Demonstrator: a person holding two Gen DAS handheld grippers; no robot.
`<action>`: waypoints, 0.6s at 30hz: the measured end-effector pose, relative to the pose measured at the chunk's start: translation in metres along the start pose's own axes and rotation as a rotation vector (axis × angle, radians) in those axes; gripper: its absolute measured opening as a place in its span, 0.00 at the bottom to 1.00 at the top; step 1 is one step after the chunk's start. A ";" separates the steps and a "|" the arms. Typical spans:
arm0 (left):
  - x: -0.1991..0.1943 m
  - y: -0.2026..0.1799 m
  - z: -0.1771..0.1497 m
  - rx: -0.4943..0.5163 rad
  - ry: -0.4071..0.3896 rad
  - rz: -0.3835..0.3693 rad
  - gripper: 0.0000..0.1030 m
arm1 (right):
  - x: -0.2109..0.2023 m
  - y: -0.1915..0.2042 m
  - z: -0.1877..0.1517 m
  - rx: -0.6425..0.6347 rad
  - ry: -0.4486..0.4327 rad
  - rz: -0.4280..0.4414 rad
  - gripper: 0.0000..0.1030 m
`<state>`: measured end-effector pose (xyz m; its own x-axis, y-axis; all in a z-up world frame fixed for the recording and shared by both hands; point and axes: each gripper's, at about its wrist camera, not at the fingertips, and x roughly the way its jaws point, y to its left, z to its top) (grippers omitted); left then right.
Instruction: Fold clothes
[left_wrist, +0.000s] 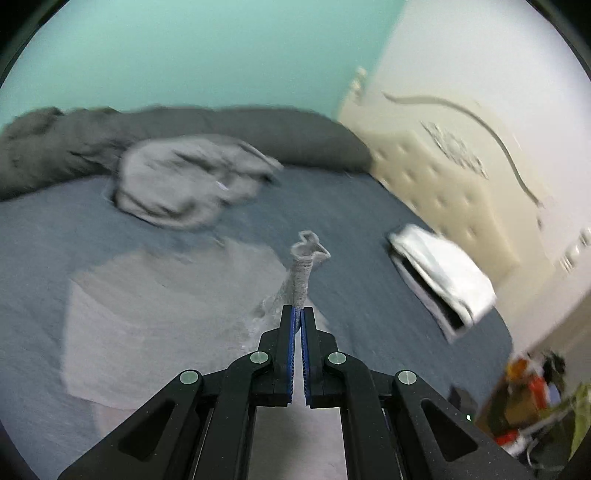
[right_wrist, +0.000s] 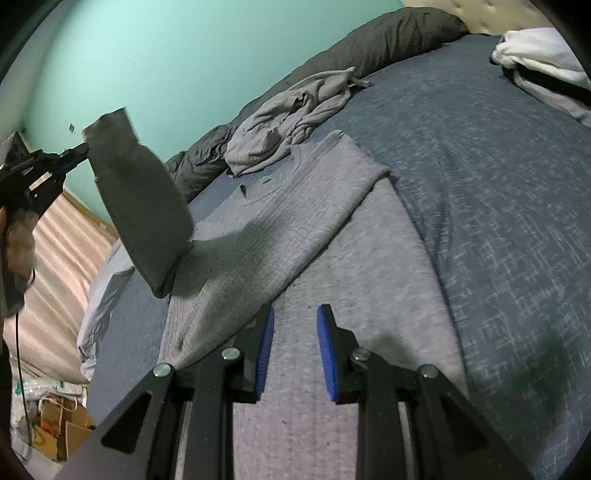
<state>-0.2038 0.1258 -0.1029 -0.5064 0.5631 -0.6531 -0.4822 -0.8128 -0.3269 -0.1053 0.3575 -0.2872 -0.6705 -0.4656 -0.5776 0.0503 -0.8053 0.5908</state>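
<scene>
A flat light grey knit sweater (right_wrist: 295, 206) lies spread on the blue woven bed cover (right_wrist: 498, 221). Behind it, near the far edge of the bed, sits a crumpled grey garment (right_wrist: 284, 114), touching a long dark grey rolled blanket (right_wrist: 388, 37) along that edge. A folded white cloth pile (left_wrist: 443, 273) lies near the headboard edge, well apart from the sweater.

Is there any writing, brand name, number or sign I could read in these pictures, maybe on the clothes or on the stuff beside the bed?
None can be read.
Grey sweater spread on the bed: plain knit, no print or label showing.
Crumpled grey garment: a small pale mark, too blurred to read.
Folded white clothes: no text visible.
Boxes and bags on the floor: too small and blurred to read.
</scene>
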 end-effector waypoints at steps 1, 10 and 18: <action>0.012 -0.009 -0.012 0.013 0.025 -0.009 0.03 | -0.003 -0.002 0.001 0.006 -0.006 0.000 0.23; 0.105 -0.023 -0.115 0.013 0.253 -0.015 0.04 | -0.010 -0.020 0.002 0.069 -0.015 0.006 0.23; 0.068 0.023 -0.142 -0.037 0.220 0.039 0.32 | 0.008 -0.025 0.003 0.108 0.038 0.036 0.37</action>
<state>-0.1476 0.1246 -0.2524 -0.3538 0.4885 -0.7976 -0.4370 -0.8403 -0.3209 -0.1146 0.3750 -0.3050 -0.6408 -0.5092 -0.5746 -0.0073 -0.7444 0.6677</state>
